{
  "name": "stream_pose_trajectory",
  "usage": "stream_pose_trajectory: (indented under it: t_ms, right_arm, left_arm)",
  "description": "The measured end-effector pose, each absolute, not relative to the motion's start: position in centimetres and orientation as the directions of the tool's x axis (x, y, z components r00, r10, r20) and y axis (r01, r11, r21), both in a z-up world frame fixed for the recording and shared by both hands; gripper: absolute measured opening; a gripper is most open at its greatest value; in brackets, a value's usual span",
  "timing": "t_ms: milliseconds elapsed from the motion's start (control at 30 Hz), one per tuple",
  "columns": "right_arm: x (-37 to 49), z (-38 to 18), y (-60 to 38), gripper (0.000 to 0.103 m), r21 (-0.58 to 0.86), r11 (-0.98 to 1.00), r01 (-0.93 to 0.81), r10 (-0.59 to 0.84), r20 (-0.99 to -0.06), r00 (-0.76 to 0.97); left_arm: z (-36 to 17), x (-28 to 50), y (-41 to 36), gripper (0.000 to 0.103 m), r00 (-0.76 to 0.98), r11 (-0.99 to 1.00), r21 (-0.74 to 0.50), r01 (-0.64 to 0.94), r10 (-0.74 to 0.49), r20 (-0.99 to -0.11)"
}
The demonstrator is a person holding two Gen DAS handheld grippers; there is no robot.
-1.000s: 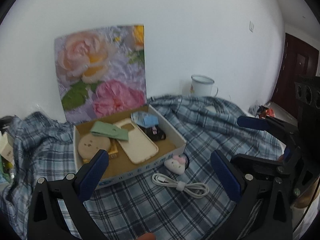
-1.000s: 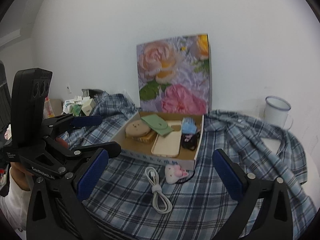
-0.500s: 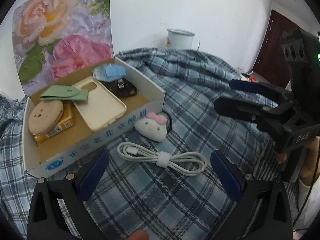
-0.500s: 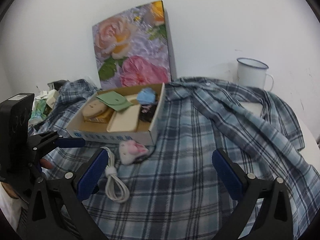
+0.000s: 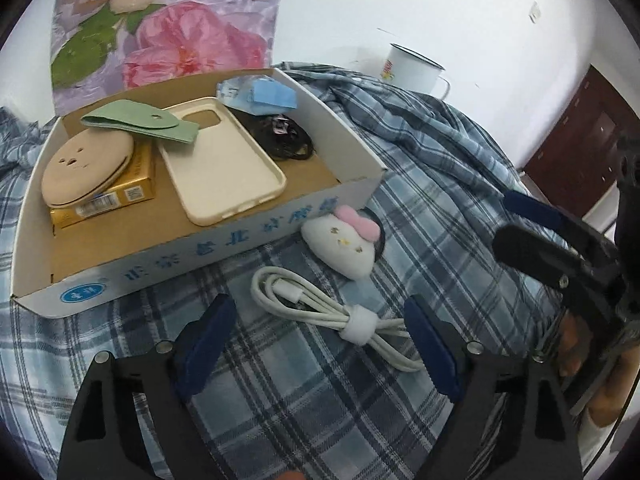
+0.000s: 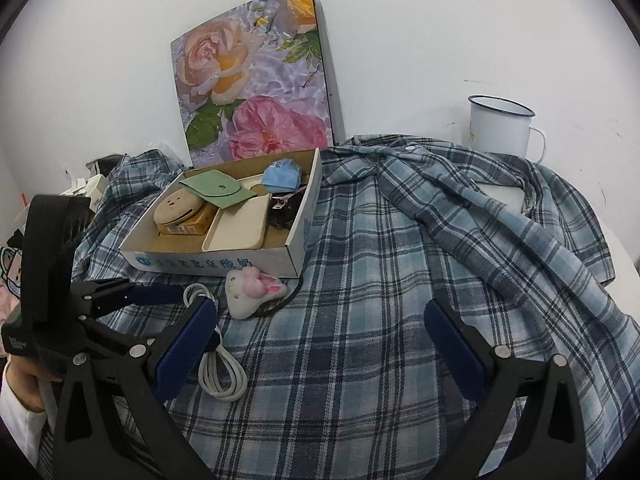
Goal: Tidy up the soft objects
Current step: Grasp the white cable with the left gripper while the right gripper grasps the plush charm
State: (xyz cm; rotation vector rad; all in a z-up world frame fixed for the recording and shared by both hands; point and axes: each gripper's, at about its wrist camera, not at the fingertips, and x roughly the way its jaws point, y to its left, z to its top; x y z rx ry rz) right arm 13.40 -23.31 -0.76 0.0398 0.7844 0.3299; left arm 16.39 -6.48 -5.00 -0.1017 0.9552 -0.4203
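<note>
Inside the cardboard box (image 5: 352,178) lies a phone case (image 5: 224,178); both grippers' jaws spread.

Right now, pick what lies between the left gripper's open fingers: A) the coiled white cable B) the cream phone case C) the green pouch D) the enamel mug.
A: the coiled white cable lies on the plaid cloth between the left gripper fingers, untouched; the other three sit farther back.

L wrist cam close over cable (image 5: 336,312); R cam farther back; both share box (image 5: 224,240).
</note>
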Motion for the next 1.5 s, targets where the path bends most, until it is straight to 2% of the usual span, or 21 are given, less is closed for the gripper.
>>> stream_pose_trajectory:
  t_ms: [100,167,200,267,433,500,1000,1233,1500]
  right_arm:
    - [13.4,-0.8,-23.3,0.103,0.164,0.947,-0.277,0.311,-0.687,0.657]
    - [13.4,-0.8,-23.2,0.103,0.164,0.947,-0.277,0.311,-0.688,0.656]
    - [13.4,-0.8,-23.3,0.103,0.163,0.947,-0.277,0.311,-0.688,0.656]
    - [13.4,-0.8,-23.3,0.103,0.164,0.946,-0.278,0.312,-0.688,0.655]
    - [13.4,-0.8,-23.3,0.103,0.165,0.946,-0.278,0.313,-0.688,0.655]
    - [13.3,-0.8,-23.2,0.103,0.163,0.947,-0.279,0.311,-0.688,0.655]
    - [13.2,-1.1,-22.3,0.103,0.152,0.941,-0.301,0.318,-0.696,0.643]
    - [13.4,-0.8,-21.1,0.103,0.236,0.892,-0.385,0.437,-0.664,0.606]
    - [15.4,-1.6,-18.6,0.103,0.271,0.877,-0.396,0.458,-0.721,0.52]
  left_arm:
    - [-4.9,16.4,-6.7,0.065,0.515,0.917,-0.244,0.317,-0.382,-0.767]
    - [-5.0,16.5,-6.5,0.062,0.517,0.913,-0.26,0.313,-0.394,-0.76]
    - [-4.9,16.5,-6.3,0.05,0.518,0.912,-0.268,0.312,-0.399,-0.757]
    - [-4.9,16.5,-6.1,0.036,0.504,0.896,-0.302,0.326,-0.436,-0.746]
    - [-4.6,16.1,-6.5,0.029,0.504,0.89,-0.296,0.345,-0.442,-0.742]
    - [-4.7,15.9,-6.4,0.022,0.496,0.885,-0.307,0.35,-0.454,-0.741]
    - [-4.6,14.6,-7.5,0.021,0.501,0.89,-0.234,0.39,-0.419,-0.758]
    - [-4.0,14.6,-6.5,0.02,0.517,0.906,-0.231,0.355,-0.396,-0.759]
    - [-2.7,14.1,-5.1,0.02,0.543,0.912,-0.231,0.338,-0.389,-0.744]
